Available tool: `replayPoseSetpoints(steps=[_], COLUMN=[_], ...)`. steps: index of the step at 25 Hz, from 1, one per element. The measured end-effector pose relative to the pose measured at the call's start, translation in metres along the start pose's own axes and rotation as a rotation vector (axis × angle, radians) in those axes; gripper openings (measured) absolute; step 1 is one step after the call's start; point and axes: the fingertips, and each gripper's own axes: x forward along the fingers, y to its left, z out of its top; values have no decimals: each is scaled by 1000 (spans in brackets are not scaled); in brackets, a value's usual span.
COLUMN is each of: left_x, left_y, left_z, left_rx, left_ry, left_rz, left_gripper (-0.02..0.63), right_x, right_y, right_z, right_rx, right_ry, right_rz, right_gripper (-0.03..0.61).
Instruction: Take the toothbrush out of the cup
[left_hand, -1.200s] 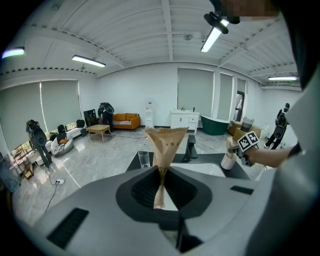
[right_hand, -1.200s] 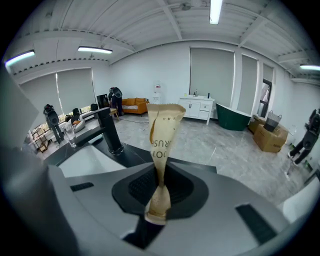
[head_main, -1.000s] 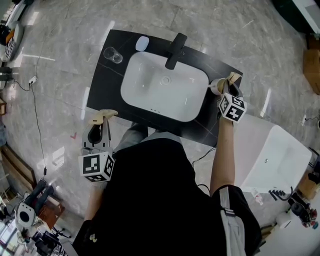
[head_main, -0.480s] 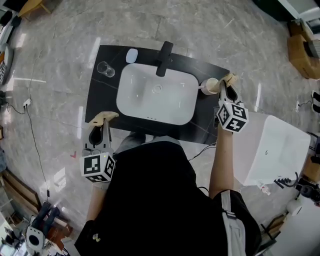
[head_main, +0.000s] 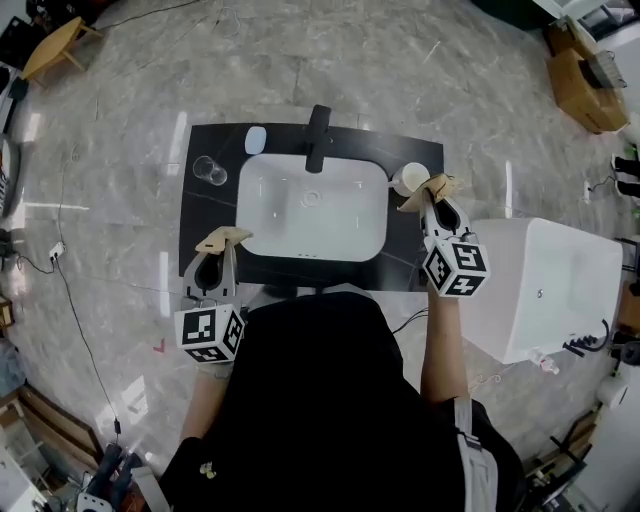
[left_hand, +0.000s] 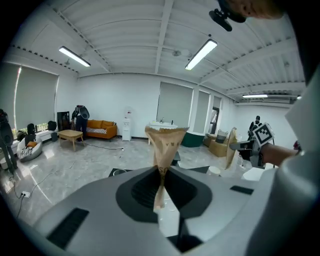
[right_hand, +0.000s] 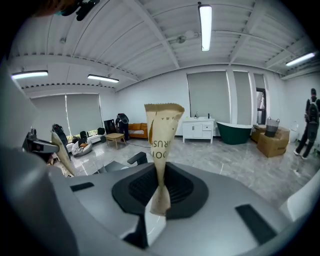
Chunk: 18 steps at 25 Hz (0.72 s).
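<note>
The grey marble floor (head_main: 400, 60) takes most of the room. The person (head_main: 310, 400), in black, stands at 6 o'clock of the black counter (head_main: 400, 245), with one gripper in each hand. At 4 o'clock of the counter a white box (head_main: 540, 290) stands on the floor. In the middle of the counter sits the white sink (head_main: 312, 215), with the black faucet (head_main: 318, 135) at its 12 o'clock.

The left gripper (head_main: 224, 237) hangs over the counter at 8 o'clock of the sink. Its tan fingers (left_hand: 163, 150) are pressed together along their length, and I see nothing between them. The right gripper (head_main: 428, 186) is at 3 o'clock of the sink, over the right edge of the counter. Its fingers (right_hand: 161, 145) are also clenched flat one on the other, and nothing shows between them.

The white cup (head_main: 407, 178) stands on the counter at 2 o'clock of the sink. The tips of the right gripper are just beside it, at its 4 o'clock; if they touch it I cannot tell. The toothbrush I cannot find in any view, so I cannot say if it is in the cup.

A clear glass (head_main: 210, 170) stands at 10 o'clock of the sink, and a small pale oval thing (head_main: 256, 140) lies at 11 o'clock
</note>
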Motion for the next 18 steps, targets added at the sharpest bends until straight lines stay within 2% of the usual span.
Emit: replayPoseSetpoints(steps=[18], left_x=[45], left_y=[-45], left_z=[2], left_rx=[63], left_ry=[23], left_rz=[-256], left_gripper=[44], right_x=[-52], right_y=[106], right_z=[-32], right_rx=[30], right_ry=[-17], right_rz=[131], right_gripper=[50])
